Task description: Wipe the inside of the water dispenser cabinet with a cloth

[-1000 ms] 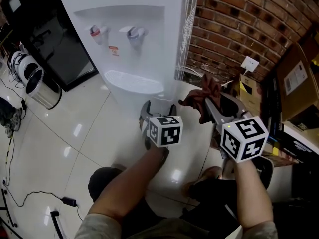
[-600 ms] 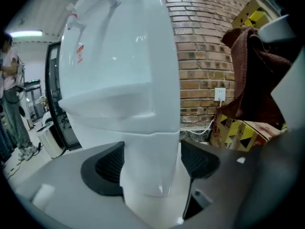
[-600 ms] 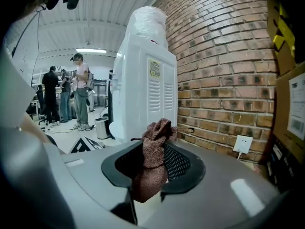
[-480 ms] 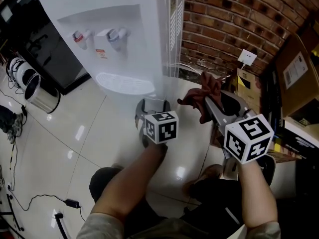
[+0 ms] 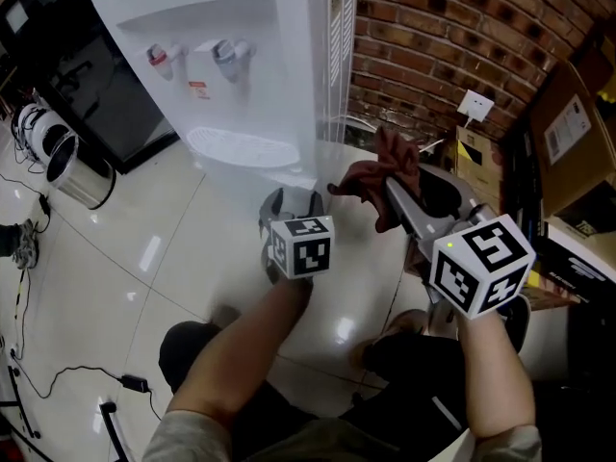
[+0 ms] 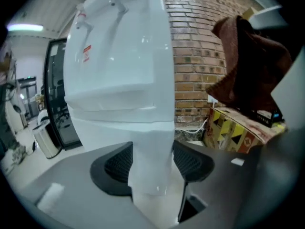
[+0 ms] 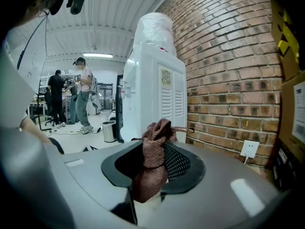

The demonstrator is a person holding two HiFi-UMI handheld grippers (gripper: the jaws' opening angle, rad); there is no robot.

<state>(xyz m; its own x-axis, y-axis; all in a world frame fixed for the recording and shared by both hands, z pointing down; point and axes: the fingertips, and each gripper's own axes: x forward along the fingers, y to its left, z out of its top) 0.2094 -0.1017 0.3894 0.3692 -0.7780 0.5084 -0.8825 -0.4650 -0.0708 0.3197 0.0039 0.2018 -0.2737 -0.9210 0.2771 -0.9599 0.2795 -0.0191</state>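
Where the brick wall meets the pale floor, the white water dispenser stands close by the bricks. Left gripper sits low at its base, under the drip tray. Its jaws have just been closing and clamp a white lower panel, pads against both faces. Cabinet door or not, cannot tell. Right gripper is held just right of it, jaws pinching the brown cloth. Cloth is bunched, tuft above the pads, clear of the dispenser.
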